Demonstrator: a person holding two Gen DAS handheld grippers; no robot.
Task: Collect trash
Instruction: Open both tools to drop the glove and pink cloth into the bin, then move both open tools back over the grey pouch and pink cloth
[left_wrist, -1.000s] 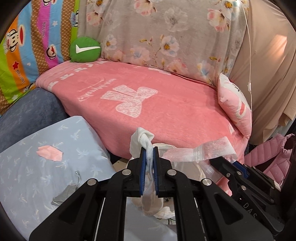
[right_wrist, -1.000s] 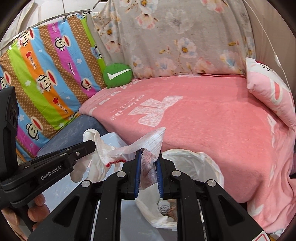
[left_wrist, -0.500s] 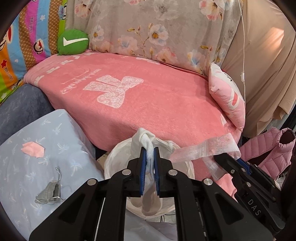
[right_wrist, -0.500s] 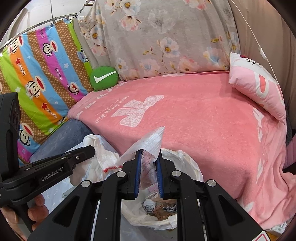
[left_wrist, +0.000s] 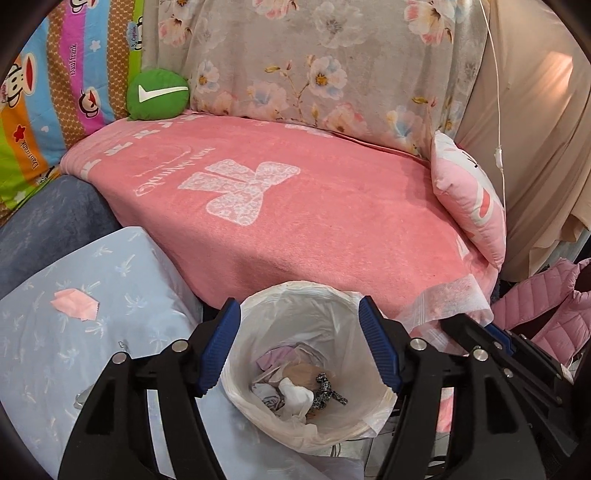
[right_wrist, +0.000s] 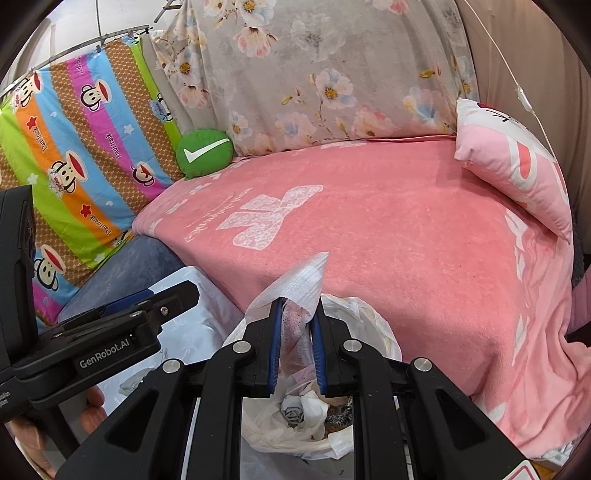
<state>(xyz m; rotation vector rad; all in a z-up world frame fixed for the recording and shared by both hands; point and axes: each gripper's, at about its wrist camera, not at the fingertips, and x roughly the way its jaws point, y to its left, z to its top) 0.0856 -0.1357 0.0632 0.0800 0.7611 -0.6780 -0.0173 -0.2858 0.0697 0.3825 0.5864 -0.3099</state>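
My left gripper is opening above the lined trash bin, nothing between its jaws. My right gripper, over the same bin, stays clamped on a clear plastic wrapper.

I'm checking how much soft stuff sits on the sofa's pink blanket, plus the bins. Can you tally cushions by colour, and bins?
Green cushion: 1
Pink cushion: 1
Bin: 1
Total: 3
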